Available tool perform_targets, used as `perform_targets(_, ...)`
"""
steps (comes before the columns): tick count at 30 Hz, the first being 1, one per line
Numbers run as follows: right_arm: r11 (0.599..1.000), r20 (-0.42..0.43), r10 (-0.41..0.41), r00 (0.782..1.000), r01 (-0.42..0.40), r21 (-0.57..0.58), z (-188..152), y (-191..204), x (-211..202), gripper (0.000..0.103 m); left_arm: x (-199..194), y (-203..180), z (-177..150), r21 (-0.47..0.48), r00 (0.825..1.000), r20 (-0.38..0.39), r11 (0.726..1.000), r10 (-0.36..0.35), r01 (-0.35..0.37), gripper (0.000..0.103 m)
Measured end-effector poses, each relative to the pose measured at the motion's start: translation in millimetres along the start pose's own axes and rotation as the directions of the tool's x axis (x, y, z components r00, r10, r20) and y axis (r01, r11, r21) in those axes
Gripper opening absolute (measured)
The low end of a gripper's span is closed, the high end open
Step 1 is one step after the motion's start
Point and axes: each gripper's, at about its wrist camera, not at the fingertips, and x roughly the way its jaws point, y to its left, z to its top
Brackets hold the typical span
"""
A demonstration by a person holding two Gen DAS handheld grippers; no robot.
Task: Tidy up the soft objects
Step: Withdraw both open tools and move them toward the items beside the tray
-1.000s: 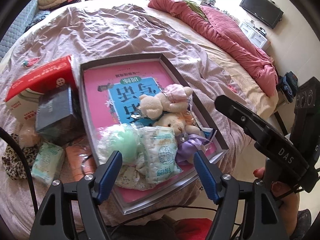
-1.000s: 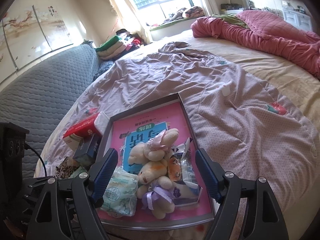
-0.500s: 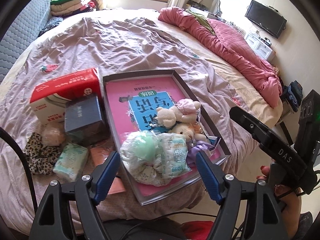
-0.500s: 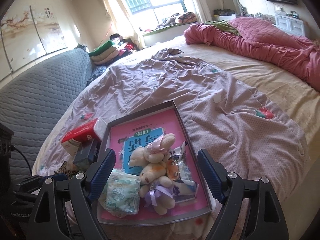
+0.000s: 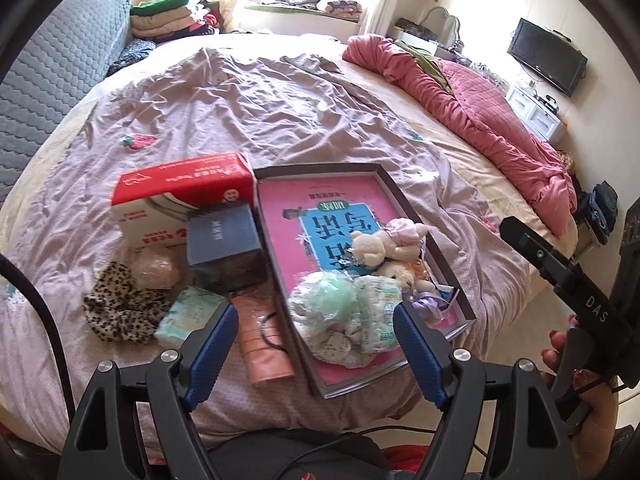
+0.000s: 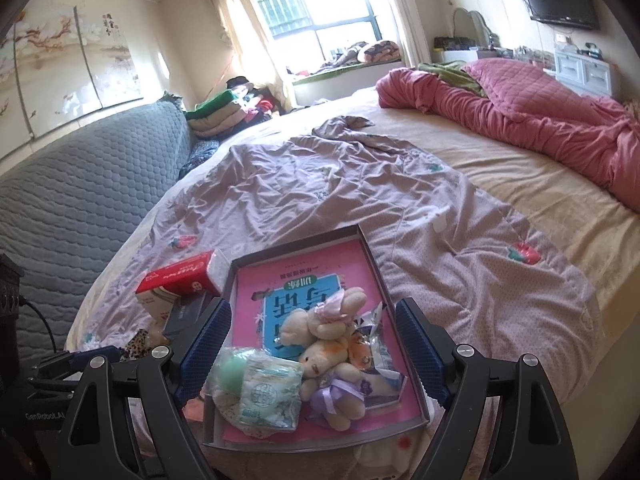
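Observation:
A shallow grey box (image 5: 408, 204) (image 6: 368, 248) with a pink book inside lies at the bed's near edge. In it sit two plush bunnies (image 5: 384, 242) (image 6: 324, 320), a green puff in a bag (image 5: 324, 292) (image 6: 230, 372), a tissue pack (image 5: 378, 312) (image 6: 268, 396) and a purple bow (image 6: 338, 396). Left of the box lie a leopard scrunchie (image 5: 120, 308), a small tissue pack (image 5: 188, 314) and an orange pouch (image 5: 262, 344). My left gripper (image 5: 314, 354) is open and empty above the bed's edge. My right gripper (image 6: 312, 350) is open and empty, back from the box.
A red and white tissue box (image 5: 180, 196) and a dark blue box (image 5: 226, 246) stand left of the tray. A rumpled mauve sheet (image 5: 260, 112) covers the bed, with a pink quilt (image 5: 480, 112) at the far right. A grey padded headboard (image 6: 80, 184) is on the left.
Both grippers have drawn back and up from the box, so more of the bed and room shows. Both stay open and empty. The objects have not moved.

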Motion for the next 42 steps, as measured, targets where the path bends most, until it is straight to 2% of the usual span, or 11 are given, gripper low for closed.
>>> perform_targets(13, 0.999, 0.013, -0.007, 1.000, 0.007, -0.035, 13, 24, -24, 0.085, -34, 12, 2, -0.003, 0.998, 0.030, 0.998, 0.057, -0.057, 0.080)
perform_targets(24, 0.996, 0.034, 0.043, 0.999, -0.040, -0.084, 22, 56, -42, 0.085, -64, 30, 1, -0.027, 0.995, 0.055, 0.996, 0.088, -0.086, 0.080)
perform_targets(33, 0.989, 0.025, 0.064, 0.998, -0.060, -0.134, 25, 91, -51, 0.085, -82, 48, -1, -0.042, 0.991, 0.067, 0.993, 0.117, -0.114, 0.080)
perform_targets(38, 0.980, 0.029, 0.081, 0.996, -0.074, -0.182, 26, 118, -59, 0.085, -98, 66, -2, -0.069, 0.990, 0.083, 0.991, 0.117, -0.111, 0.080)
perform_targets(42, 0.972, 0.020, 0.111, 0.994, -0.104, -0.212, 26, 140, -61, 0.086, -111, 83, -2, -0.087, 0.985, 0.098, 0.987, 0.145, -0.136, 0.080)
